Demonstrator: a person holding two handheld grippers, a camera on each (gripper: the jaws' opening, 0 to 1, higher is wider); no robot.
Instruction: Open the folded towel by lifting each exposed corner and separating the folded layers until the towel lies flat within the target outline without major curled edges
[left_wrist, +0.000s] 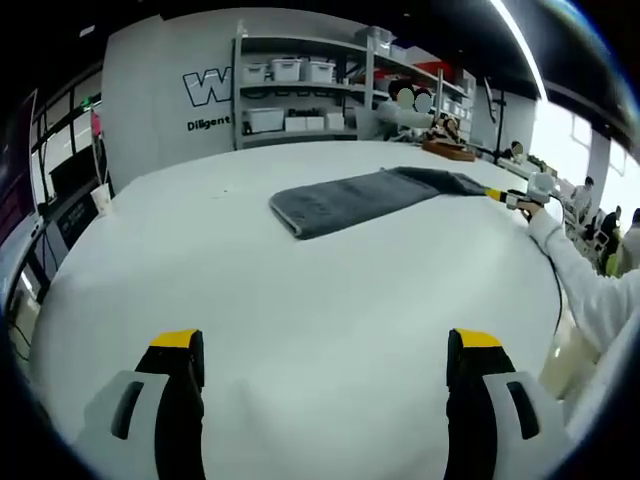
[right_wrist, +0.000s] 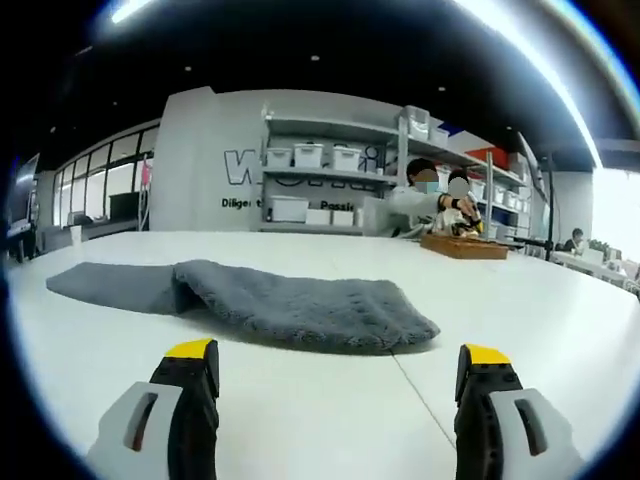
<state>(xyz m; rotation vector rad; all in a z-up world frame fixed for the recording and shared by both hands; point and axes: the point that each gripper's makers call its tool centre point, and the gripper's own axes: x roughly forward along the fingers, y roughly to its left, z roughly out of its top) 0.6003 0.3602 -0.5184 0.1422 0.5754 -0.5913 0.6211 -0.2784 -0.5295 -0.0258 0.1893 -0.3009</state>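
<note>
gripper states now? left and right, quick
Left gripper: open, holding nothing, above the white table, short of the grey towel.
Right gripper: open, holding nothing, low near the towel's folded end.

One grey towel (left_wrist: 365, 197) lies on one white table (left_wrist: 300, 320), with two claws.

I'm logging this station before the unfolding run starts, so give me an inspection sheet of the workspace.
Surface: white table, bare near both grippers.
Job's things: grey towel, partly folded, one layer doubled over; no target outline seen.
Clutter: wooden tray at the far edge.
Grippers: left gripper open, over bare table; right gripper open, short of the towel.
Cables: black cable by the sleeve.
Surroundings: shelves with white bins; people seated behind.
</note>
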